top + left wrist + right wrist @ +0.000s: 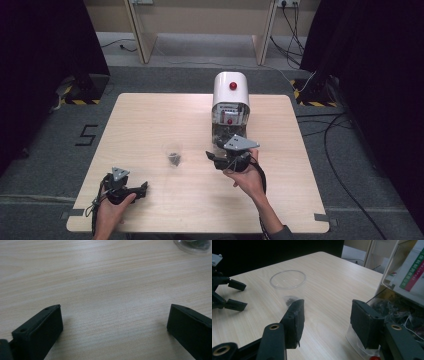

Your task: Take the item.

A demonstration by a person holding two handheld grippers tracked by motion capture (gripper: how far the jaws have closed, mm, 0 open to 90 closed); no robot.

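Standing mid-bench, the clear plastic cup [174, 154] with dark bits in its bottom looks light, thin-walled and easy to crush or tip; I'd grip it gently low on the wall. Left tongs [141, 188] gape empty near-left; right tongs [210, 155], spread wide and empty, hover before the white dispenser [230, 100].

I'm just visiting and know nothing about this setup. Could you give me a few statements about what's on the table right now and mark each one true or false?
1. The clear plastic cup stands upright on the table. True.
2. The cup is full to the brim. False: only a little dark material lies at its bottom.
3. The left hand-held gripper is open. True.
4. The right hand-held gripper is clamped on the cup. False: it is open, holding nothing.
5. The white machine has a red button. True.
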